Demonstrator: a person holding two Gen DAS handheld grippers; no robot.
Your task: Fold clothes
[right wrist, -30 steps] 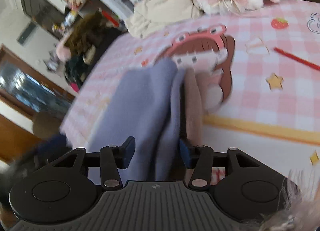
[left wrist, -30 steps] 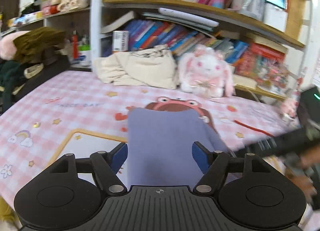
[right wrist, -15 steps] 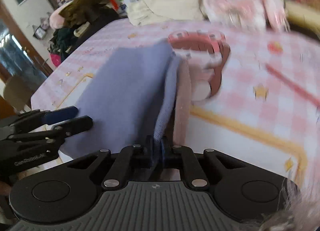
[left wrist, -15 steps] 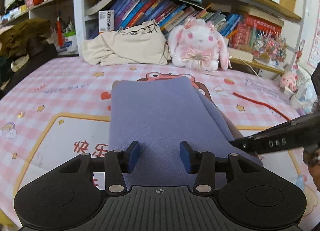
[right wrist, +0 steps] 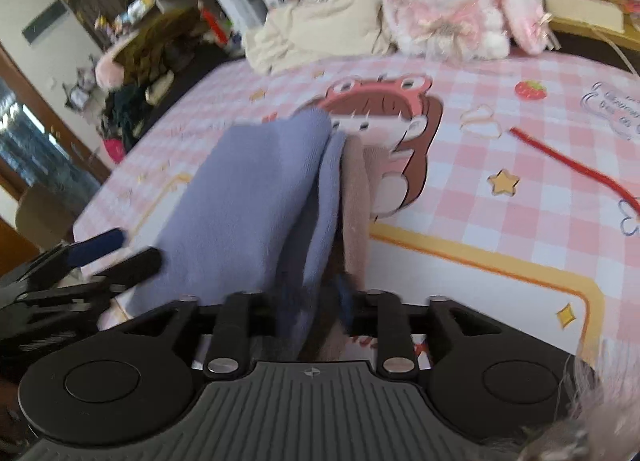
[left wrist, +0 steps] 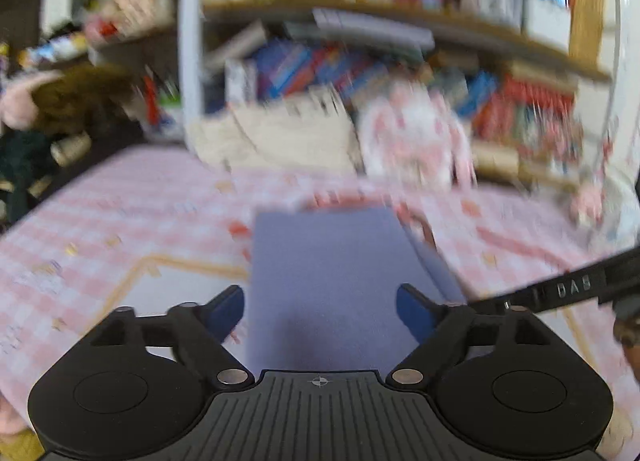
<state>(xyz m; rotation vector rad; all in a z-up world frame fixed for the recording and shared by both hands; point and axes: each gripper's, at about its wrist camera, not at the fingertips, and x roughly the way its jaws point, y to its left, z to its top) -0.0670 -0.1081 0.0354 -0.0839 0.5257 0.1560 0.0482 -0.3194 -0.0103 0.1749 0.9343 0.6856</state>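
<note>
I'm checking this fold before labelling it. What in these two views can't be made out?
- Left wrist view: motion blur smears the bookshelf; no titles readable.
- Right wrist view: the right gripper fingertips are buried in the purple garment, so the pad contact is hidden.
- Right wrist view: the beige layer is mostly covered by the purple cloth; what it is stays unclear.
- Both views: the garment's near edge is hidden behind the gripper bodies.

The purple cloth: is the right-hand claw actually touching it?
Touching. The right wrist view shows the right gripper shut on the purple cloth.
</note>
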